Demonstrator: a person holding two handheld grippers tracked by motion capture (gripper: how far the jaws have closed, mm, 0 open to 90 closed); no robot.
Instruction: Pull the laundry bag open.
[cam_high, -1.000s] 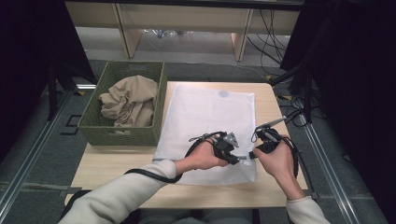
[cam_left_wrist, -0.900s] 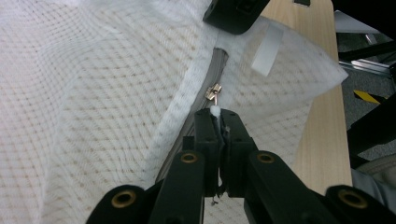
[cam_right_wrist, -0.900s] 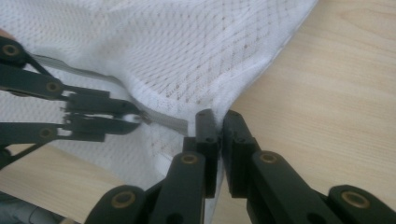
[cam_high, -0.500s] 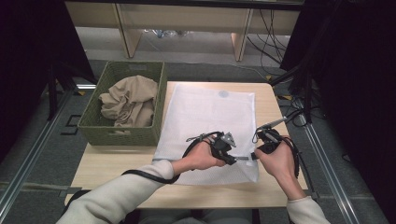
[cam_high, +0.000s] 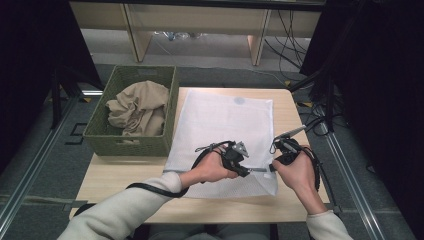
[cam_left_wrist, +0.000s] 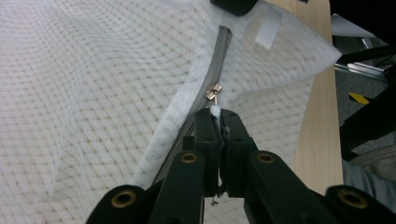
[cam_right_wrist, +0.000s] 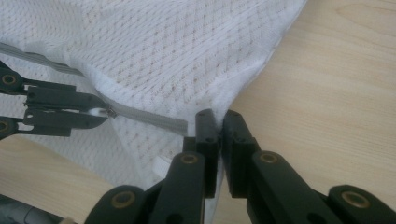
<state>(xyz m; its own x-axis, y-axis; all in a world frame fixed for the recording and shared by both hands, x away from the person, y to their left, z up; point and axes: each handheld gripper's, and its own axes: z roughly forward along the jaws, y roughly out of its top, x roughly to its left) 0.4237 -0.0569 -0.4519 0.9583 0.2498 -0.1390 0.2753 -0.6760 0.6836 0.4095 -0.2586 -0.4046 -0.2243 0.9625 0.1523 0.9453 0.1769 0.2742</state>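
Table: wood top (cam_high: 125, 175), mesh bag (cam_high: 220, 120) lying centre frame.
L gripper (cam_left_wrist: 217, 113): clamped on zip pull (cam_left_wrist: 215, 110).
R gripper (cam_right_wrist: 217, 116): clamped on bag edge at zip end.
Change: none vs 1 s ago; zip (cam_right_wrist: 144, 116) looks closed, prob. about to open.

Over the last second your left gripper (cam_high: 246, 171) has slid a little toward your right gripper (cam_high: 274, 161) along the near edge of the white mesh bag (cam_high: 225, 125), so the gap between the two has narrowed. Your left hand (cam_high: 212, 167) has moved with it. The zipper pull (cam_left_wrist: 214, 92) now sits just beyond the left jaws, which are pinched on its white tab. The bag's near right corner stays gathered at the right jaws.
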